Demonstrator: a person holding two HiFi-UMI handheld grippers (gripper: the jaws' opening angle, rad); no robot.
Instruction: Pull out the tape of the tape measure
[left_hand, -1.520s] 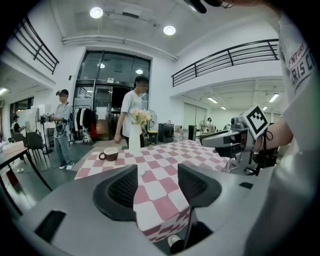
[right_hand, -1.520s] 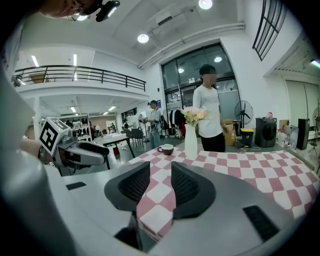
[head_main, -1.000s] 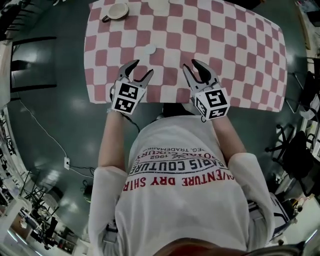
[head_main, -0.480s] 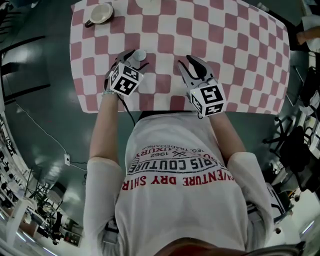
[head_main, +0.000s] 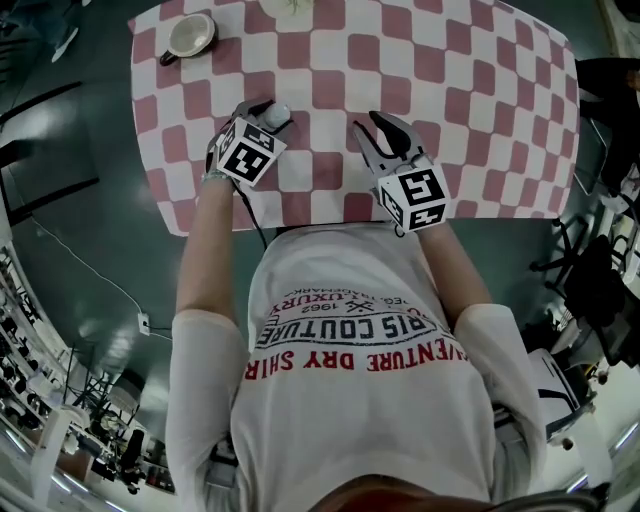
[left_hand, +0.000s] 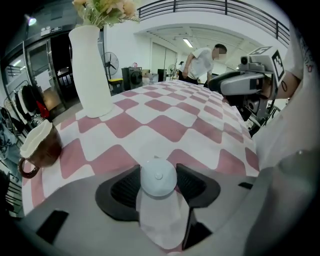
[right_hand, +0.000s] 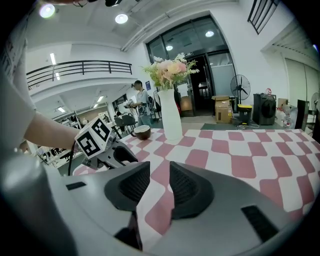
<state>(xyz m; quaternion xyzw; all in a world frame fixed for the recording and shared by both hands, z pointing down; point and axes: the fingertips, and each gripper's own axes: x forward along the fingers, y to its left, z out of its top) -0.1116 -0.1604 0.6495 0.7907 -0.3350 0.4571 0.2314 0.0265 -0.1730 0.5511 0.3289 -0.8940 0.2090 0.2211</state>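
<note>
The tape measure (head_main: 278, 114) is a small round white case lying on the checked tablecloth (head_main: 480, 100). In the left gripper view the tape measure (left_hand: 158, 176) sits between the two dark pads, its rim touching both. My left gripper (head_main: 268, 110) points steeply down over it; its jaws have just been closing and are shut on the case. No tape shows outside the case. My right gripper (head_main: 368, 124) hovers a hand's width to the right, low over the cloth, open with nothing between its pads (right_hand: 187, 187). Its view shows the left gripper (right_hand: 107, 145) from the side.
A brown cup (head_main: 187, 35) with a white inside stands at the table's far left corner. A tall white vase (left_hand: 90, 70) of flowers stands at the far edge. The table's near edge lies just behind both grippers. A person (left_hand: 202, 62) stands far off in the hall.
My left gripper has moved forward and down from the table's near edge onto the white case, which now sits between its jaws. The right gripper has sunk a little toward the cloth.
</note>
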